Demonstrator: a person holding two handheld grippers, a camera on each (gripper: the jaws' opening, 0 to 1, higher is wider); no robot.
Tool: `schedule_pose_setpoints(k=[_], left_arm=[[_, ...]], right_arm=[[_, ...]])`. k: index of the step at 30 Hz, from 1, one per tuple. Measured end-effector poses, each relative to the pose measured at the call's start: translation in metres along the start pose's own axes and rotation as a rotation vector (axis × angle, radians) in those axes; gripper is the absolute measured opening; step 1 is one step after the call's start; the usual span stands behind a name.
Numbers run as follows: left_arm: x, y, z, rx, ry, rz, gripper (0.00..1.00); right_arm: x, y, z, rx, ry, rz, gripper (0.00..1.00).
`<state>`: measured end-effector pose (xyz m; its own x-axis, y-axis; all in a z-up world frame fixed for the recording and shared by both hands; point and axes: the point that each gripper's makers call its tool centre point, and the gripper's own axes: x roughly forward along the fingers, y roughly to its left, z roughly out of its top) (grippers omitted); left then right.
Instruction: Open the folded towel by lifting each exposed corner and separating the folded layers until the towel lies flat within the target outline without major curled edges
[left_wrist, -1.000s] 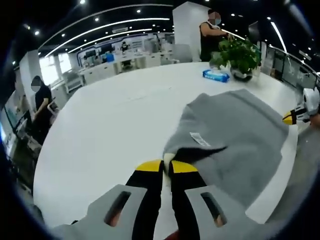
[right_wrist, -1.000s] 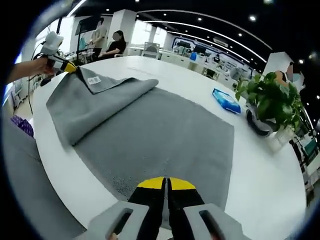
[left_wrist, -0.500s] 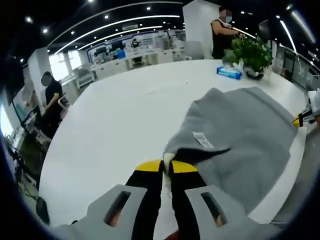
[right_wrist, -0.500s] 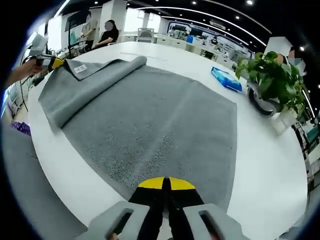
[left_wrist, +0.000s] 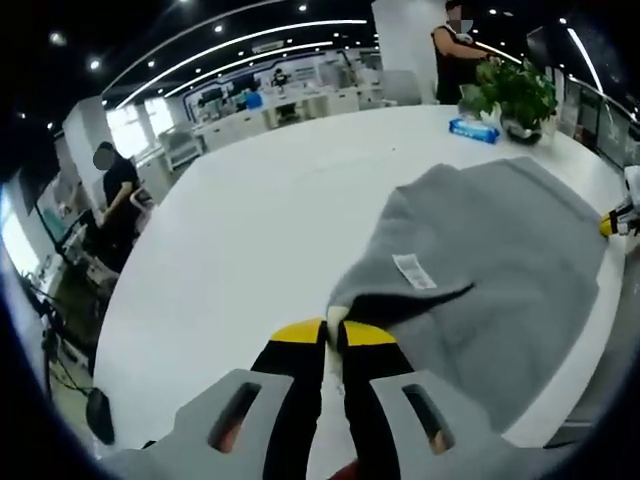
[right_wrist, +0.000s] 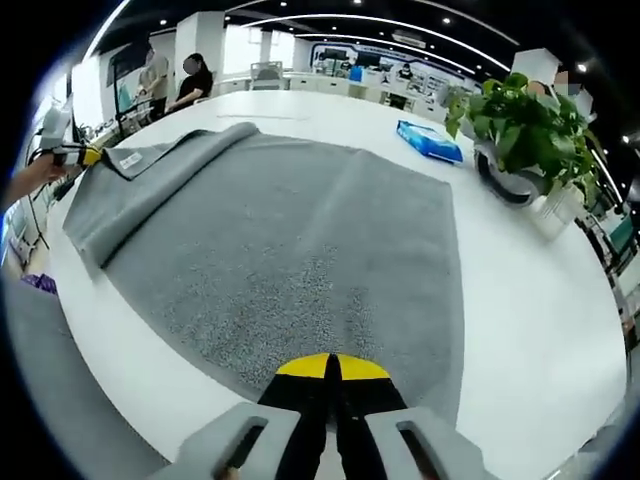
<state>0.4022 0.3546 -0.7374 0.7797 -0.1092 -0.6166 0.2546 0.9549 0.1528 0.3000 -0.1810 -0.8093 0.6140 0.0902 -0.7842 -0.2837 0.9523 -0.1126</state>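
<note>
Right gripper view: white worktop (right_wrist: 540, 300) carrying grey towel (right_wrist: 300, 250), mostly spread, near its front edge; one folded flap along the towel's left side. Potted plant (right_wrist: 515, 125) and blue packet (right_wrist: 428, 140) toward the far edge. Right gripper (right_wrist: 331, 367) clenched on the near towel corner. Left gripper (left_wrist: 334, 332) pinching the flap's corner beside white label (left_wrist: 413, 270). Best done by anchoring right, drawing left outward and low, keeping cloth taut, setting down without curl.
</note>
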Motion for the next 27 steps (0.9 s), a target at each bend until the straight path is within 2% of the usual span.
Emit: schedule_pose_setpoints(k=[8,13,17,22,27], left_arm=[[0.003,0.020,-0.012,-0.054,0.029,0.042,0.05],[0.005,0.021,-0.015,-0.067,0.034,0.048,0.05],[0.007,0.022,-0.019,-0.070,0.048,0.047,0.05],[0.011,0.022,-0.022,-0.069,0.061,0.046,0.05],[0.017,0.021,-0.026,-0.085,0.073,0.042,0.04]], right_arm=[[-0.002,-0.017,-0.006,0.007,0.019,-0.029,0.00],[-0.003,-0.026,-0.009,0.008,0.036,-0.038,0.00],[-0.004,-0.032,-0.012,0.055,0.032,-0.028,0.00],[-0.006,-0.036,-0.014,0.021,0.042,-0.049,0.00],[-0.008,-0.043,-0.019,0.030,0.049,-0.061,0.00]])
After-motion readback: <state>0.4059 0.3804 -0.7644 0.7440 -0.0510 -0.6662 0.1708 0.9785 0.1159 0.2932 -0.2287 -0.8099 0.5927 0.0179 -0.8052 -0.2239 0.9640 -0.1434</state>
